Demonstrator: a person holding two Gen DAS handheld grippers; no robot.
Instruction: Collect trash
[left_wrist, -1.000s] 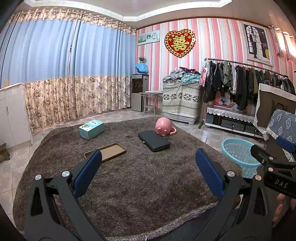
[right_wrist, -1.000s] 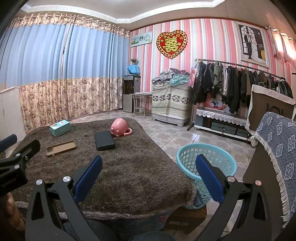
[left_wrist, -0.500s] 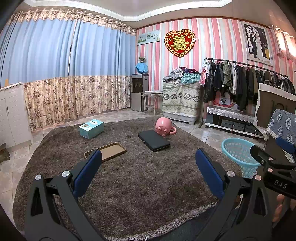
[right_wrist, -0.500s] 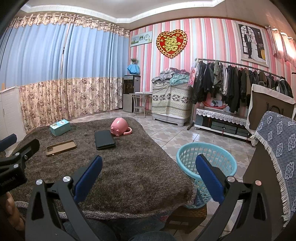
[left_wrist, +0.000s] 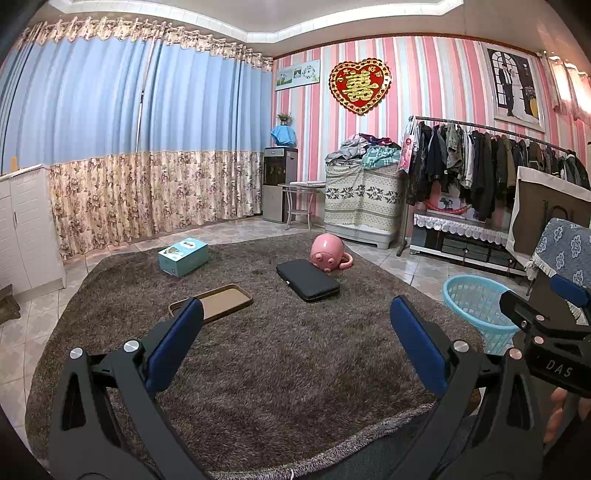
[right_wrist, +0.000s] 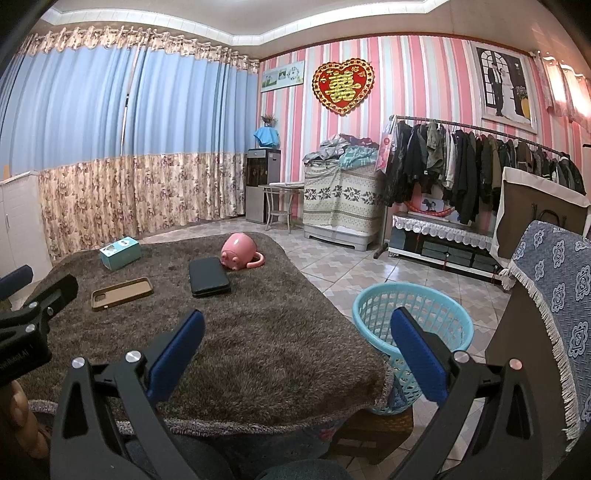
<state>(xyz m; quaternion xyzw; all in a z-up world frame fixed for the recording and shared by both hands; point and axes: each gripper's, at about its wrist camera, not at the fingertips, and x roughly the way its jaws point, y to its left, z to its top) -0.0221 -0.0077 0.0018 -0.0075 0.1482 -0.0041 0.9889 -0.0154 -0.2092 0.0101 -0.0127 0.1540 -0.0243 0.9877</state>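
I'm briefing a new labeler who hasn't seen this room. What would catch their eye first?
Probably the red heart high on the pink striped wall. Next, the brown rug carrying a teal box, phone case, black pouch and tipped pink mug. A blue basket stands by its right edge.

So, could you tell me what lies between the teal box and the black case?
Only the brown phone case, nearer the camera; otherwise bare rug between teal box and black case, right wrist view.
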